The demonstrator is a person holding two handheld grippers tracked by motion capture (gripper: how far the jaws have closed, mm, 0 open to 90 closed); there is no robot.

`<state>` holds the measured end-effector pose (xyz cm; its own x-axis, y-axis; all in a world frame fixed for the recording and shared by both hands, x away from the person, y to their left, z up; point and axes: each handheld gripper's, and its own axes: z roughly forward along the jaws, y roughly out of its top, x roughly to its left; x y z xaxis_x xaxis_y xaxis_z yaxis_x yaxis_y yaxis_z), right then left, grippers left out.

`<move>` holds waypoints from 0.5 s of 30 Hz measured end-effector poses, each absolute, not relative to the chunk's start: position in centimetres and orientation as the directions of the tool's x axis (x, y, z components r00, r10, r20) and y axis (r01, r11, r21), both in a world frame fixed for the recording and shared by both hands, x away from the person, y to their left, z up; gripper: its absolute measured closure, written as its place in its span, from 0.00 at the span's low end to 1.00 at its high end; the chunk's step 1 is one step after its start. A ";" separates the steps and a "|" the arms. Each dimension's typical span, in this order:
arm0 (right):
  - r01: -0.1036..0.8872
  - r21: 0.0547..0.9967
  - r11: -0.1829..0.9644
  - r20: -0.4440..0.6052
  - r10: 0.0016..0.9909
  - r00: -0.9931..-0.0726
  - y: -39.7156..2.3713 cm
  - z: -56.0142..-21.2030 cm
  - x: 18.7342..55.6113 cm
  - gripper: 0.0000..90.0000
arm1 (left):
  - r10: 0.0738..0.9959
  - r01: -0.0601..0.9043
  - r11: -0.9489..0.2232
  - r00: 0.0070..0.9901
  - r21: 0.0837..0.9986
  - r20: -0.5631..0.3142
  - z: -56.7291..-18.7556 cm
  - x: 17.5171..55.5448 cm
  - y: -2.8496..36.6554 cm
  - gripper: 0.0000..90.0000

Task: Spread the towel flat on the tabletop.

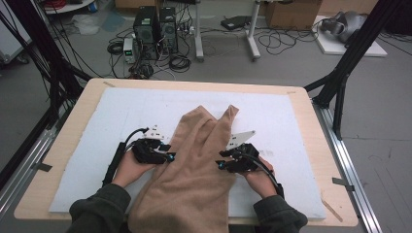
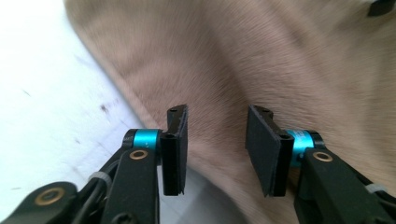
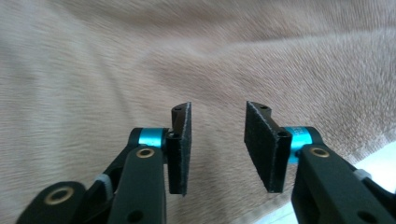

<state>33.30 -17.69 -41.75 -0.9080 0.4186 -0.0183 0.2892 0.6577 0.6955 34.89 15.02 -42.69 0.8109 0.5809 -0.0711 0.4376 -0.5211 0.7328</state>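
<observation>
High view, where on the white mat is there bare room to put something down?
The white mat is bare right of the tan cloth, and left of it beyond the left tool. Crowded in the middle, where both tools flank the cloth.

Your garment [image 1: 194, 165] lay on the mat [image 1: 97, 126] that covered the table [image 1: 73, 116], running from the near edge toward the middle, its two narrow ends pointing away from you. Your left gripper [image 1: 167, 154] sat at its left edge, your right gripper [image 1: 222, 162] at its right edge.
</observation>
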 end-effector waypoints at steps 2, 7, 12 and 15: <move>0.306 0.687 0.660 -0.012 0.431 -0.902 -17.7 -42.0 33.6 0.66 | 0.595 0.449 -0.544 0.802 0.709 -0.051 -43.6 35.4 14.7 0.59; 0.366 0.646 0.670 0.034 0.454 -0.891 -17.8 -43.5 34.3 0.75 | 0.607 0.443 -0.552 0.794 0.707 -0.023 -43.8 35.4 14.6 0.73; 0.361 0.649 0.670 0.055 0.432 -0.900 -17.8 -43.5 34.3 0.90 | 0.610 0.437 -0.560 0.792 0.704 -0.006 -43.7 35.2 14.4 0.93; 0.369 0.654 0.660 0.068 0.435 -0.898 -17.8 -43.6 34.4 0.93 | 0.607 0.415 -0.584 0.794 0.697 0.036 -43.6 34.8 14.0 0.96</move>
<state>34.40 -17.84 -43.56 -0.8979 0.4348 0.0684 0.3693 0.6598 0.6545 34.79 14.03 -43.60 0.7940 0.6069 0.0363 0.4148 -0.5844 0.6974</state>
